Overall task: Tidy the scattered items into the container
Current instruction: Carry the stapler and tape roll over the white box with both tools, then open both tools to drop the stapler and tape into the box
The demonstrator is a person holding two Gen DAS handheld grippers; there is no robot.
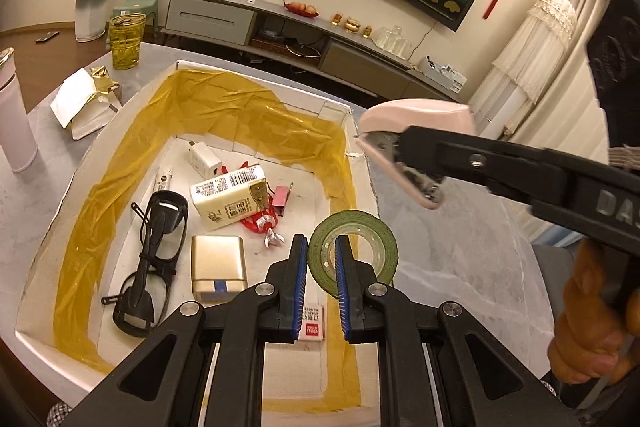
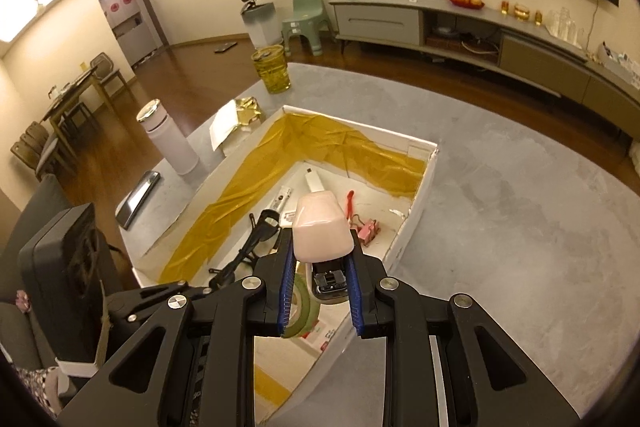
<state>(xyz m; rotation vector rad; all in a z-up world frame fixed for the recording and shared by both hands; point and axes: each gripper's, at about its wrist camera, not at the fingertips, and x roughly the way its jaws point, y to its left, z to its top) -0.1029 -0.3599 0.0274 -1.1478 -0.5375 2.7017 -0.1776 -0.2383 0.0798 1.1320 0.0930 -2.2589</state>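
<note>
Left wrist view: the left gripper [image 1: 322, 259] hangs over the near end of a white box [image 1: 362, 187] lined with yellow tape, its blue-padded fingers [image 1: 301, 259] drawn close with only a narrow gap and nothing between them. A roll of green tape [image 1: 360, 227] stands on edge just behind the right finger, against the box's right wall. On the box floor lie black glasses [image 1: 154, 255], a gold case [image 1: 218, 263], a cream drink carton [image 1: 230, 201], a white charger [image 1: 204, 161], a small white tube [image 1: 162, 181], a pink binder clip [image 1: 282, 197] and a red toy figure [image 1: 266, 225]. The right gripper [image 1: 404, 147], held by a hand [image 1: 588, 331], is clamped on a pink stapler [image 1: 416, 123] in the air above the box's right edge. Right wrist view: that stapler [image 2: 322, 231] sits pinched between both pads over the open box [image 2: 416, 203]. Beyond the box on the grey table [image 2: 500, 219] stand a yellow glass [image 2: 272, 75] and a white bottle [image 2: 168, 139].
</note>
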